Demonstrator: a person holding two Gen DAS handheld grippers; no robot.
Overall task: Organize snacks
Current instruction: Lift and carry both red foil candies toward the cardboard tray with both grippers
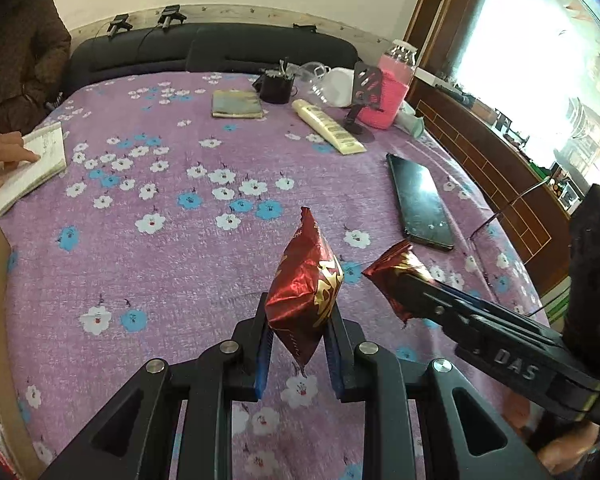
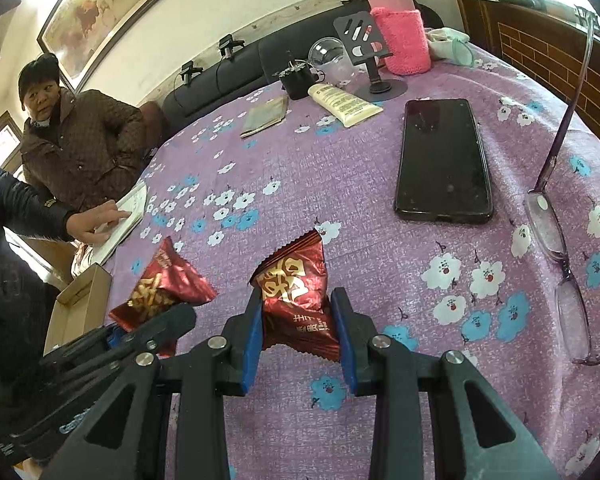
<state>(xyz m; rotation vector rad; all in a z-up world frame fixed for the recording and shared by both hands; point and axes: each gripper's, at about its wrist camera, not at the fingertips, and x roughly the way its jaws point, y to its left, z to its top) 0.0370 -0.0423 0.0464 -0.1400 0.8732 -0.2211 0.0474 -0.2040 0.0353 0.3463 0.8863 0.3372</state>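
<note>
Two red snack packets, one clamped in each gripper, above the flowered counter.

In the left wrist view the left packet stands upright at lower centre, pinched between the blue pads of the left gripper; the right gripper enters from lower right, jaws closed on its own packet, just beside the first. In the right wrist view that packet sits between the right gripper's pads at lower centre. Beyond lie a black phone centre right, glasses at the right edge, a cream tube, a pink bottle upper right, and a cardboard box at left below a hand resting on a notebook.
</note>
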